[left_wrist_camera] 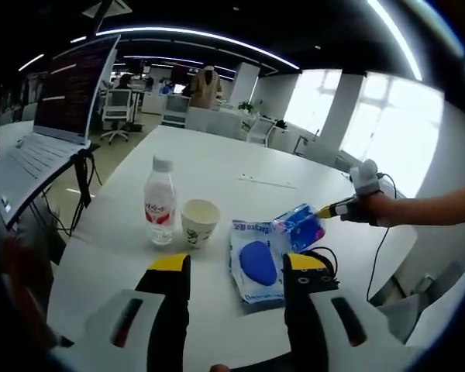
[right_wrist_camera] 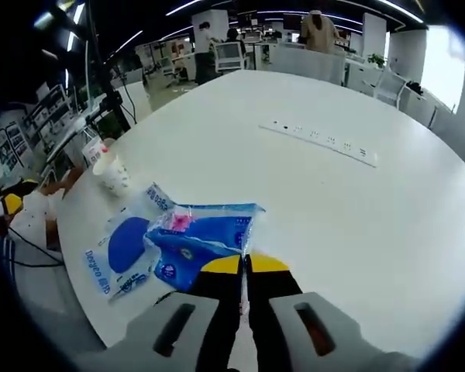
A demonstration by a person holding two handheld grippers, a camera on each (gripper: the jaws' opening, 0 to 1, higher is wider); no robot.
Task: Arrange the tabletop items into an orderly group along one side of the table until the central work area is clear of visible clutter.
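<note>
Open-plan office, ceiling light strips, bright windows; work surface is a large white table (left_wrist_camera: 240, 167).

Small blue tissue pack (right_wrist_camera: 205, 232): in the right gripper view it sits directly ahead of the right gripper (right_wrist_camera: 244, 265), its near edge pinched between the two yellow-tipped jaws, which stand almost together with only a thin gap. In the left gripper view the same pack (left_wrist_camera: 298, 225) is lifted at one end, ahead and to the right of the left gripper (left_wrist_camera: 236, 263), with the right gripper (left_wrist_camera: 333, 209) reaching in from the right on a person's forearm (left_wrist_camera: 434, 205).

Larger white-and-blue wipes pack (left_wrist_camera: 256, 260): lies flat on the table straight ahead of the left gripper, between and just beyond its jaws. Those jaws stand wide apart and hold nothing. In the right gripper view this pack (right_wrist_camera: 120, 252) lies ahead-left of the right gripper, partly under the small pack.

Paper cup (left_wrist_camera: 199, 221): upright, ahead-left of the left gripper, just beside the wipes pack; inside cannot be made out. Water bottle (left_wrist_camera: 160, 201): upright, white cap on, red label, just left of the cup.

Farther out: a power strip (right_wrist_camera: 322, 139) lies well ahead of the right gripper. An open laptop (left_wrist_camera: 58, 108) stands far left of the left gripper.
</note>
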